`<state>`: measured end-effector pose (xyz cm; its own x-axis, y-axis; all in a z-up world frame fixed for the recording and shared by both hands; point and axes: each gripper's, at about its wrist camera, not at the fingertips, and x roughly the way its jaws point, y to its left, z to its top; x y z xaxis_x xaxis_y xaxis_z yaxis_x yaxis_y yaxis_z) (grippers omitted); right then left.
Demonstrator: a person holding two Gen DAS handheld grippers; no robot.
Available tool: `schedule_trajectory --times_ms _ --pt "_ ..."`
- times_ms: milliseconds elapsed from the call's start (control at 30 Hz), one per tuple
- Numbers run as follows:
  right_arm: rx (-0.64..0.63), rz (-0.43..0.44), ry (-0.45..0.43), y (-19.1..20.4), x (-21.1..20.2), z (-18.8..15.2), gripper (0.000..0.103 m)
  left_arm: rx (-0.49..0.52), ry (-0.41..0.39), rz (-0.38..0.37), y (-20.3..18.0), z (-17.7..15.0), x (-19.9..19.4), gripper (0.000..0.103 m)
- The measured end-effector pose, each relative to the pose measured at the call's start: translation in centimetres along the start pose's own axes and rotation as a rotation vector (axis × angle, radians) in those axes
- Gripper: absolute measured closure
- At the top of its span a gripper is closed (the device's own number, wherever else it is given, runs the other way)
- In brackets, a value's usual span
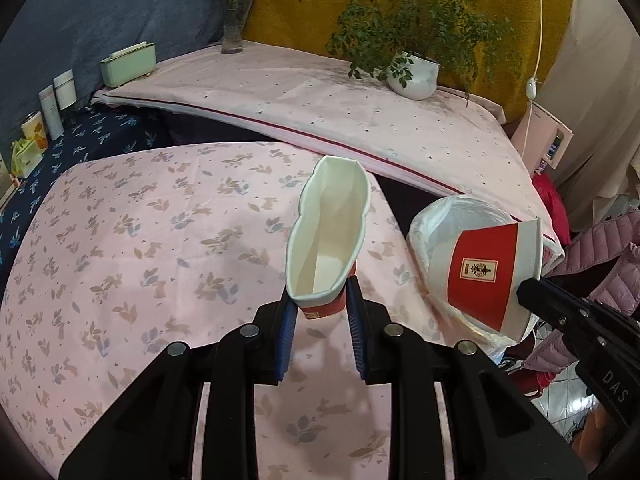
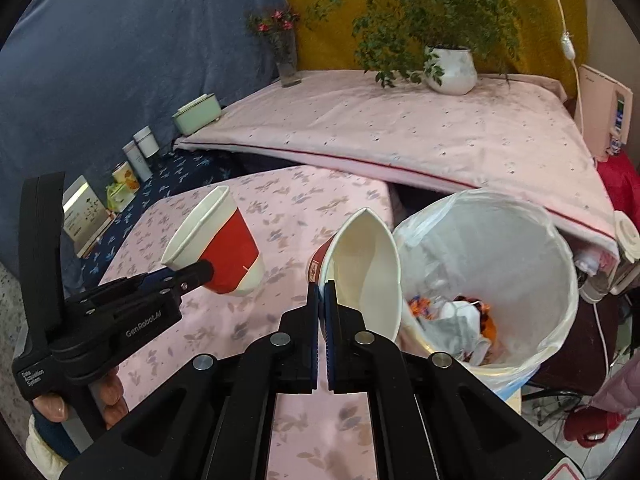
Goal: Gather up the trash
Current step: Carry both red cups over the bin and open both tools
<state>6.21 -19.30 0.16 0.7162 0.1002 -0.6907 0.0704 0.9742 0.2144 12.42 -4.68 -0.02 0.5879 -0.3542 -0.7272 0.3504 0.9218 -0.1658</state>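
Plainly the right gripper [image 2: 321, 292], fingers pinched on a squashed paper cup [image 2: 366, 268], sits just beside the lined bin [image 2: 560, 264] (nearer than the left gripper [image 1: 322, 300], fingers clamping a second cup [image 1: 328, 236]).

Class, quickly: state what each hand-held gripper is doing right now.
Left hand-held gripper: shut on a squashed paper cup.
Right hand-held gripper: shut on another paper cup's rim.

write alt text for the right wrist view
The right gripper pinches the rim of a squashed red-and-white paper cup beside a bag-lined bin with trash in it. At left, the left gripper holds a second cup above a pink table.
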Motion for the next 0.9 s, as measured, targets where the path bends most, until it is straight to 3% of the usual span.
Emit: schedule_trajectory --times_ms 433,800,900 --pt "0.06 -0.146 -0.041 -7.5 -1.1 2.5 0.1 0.113 0.04 -0.126 -9.7 1.6 3.5 0.079" --pt "0.118 -0.19 -0.03 -11.6 -0.5 2.0 0.099 0.166 0.07 -0.157 -14.0 1.6 6.1 0.078" --pt "0.122 -0.2 -0.022 -12.2 -0.2 1.9 0.099 0.178 0.074 -0.139 -14.7 1.5 6.7 0.068"
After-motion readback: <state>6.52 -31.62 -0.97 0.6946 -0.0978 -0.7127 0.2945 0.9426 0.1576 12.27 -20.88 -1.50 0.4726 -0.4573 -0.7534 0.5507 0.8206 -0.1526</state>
